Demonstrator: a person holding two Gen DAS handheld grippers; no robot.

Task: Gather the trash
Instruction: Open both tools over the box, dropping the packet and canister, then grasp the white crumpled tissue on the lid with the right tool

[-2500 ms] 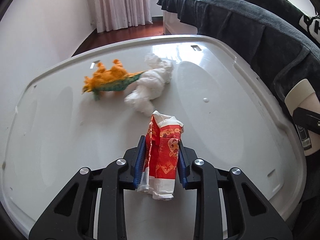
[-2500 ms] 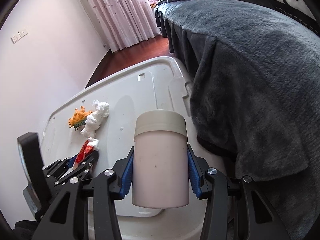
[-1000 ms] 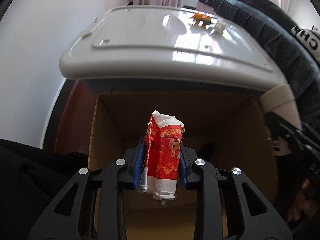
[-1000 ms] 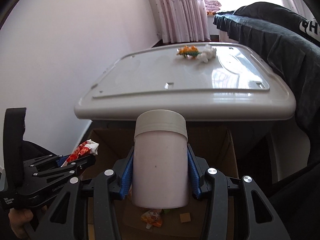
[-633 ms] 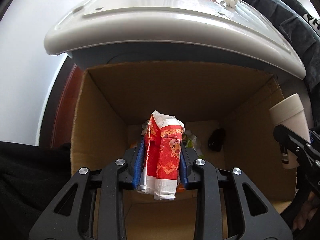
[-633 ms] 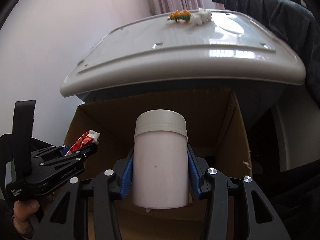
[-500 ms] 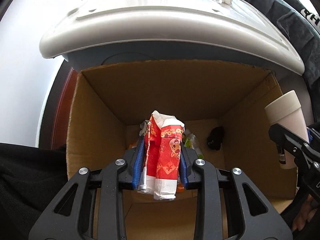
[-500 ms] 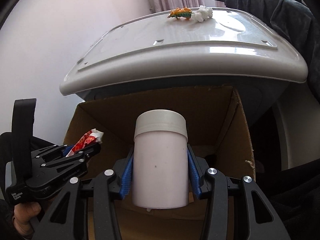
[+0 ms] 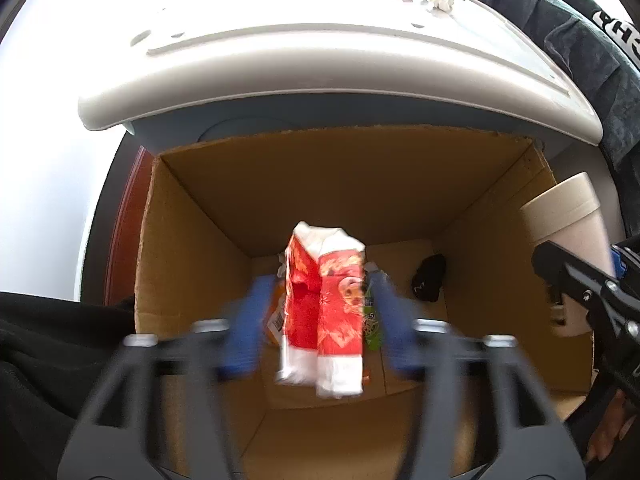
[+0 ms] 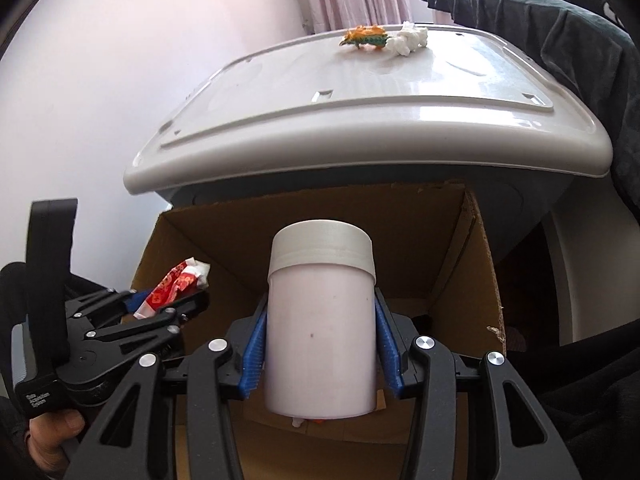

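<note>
An open cardboard box (image 9: 192, 264) stands below the edge of a white plastic lid (image 9: 320, 52). My left gripper (image 9: 320, 320) is open over the box; its blue pads (image 9: 244, 320) are blurred and stand apart from the red and white wrapper (image 9: 324, 312), which hangs loose between them. My right gripper (image 10: 320, 344) is shut on a white paper cup (image 10: 320, 332) over the box's near right side (image 10: 476, 264). The cup also shows in the left wrist view (image 9: 568, 236). Other trash lies on the box floor.
An orange toy dinosaur (image 10: 364, 38) and a crumpled white tissue (image 10: 408, 38) lie at the far end of the lid (image 10: 360, 112). A dark blanket (image 10: 580, 32) hangs on the right. A white wall (image 10: 120, 60) is on the left.
My left gripper's jaws have sprung apart and let go of the red wrapper, which was clamped half a second ago. Both grippers earlier moved from the lid down over the box.
</note>
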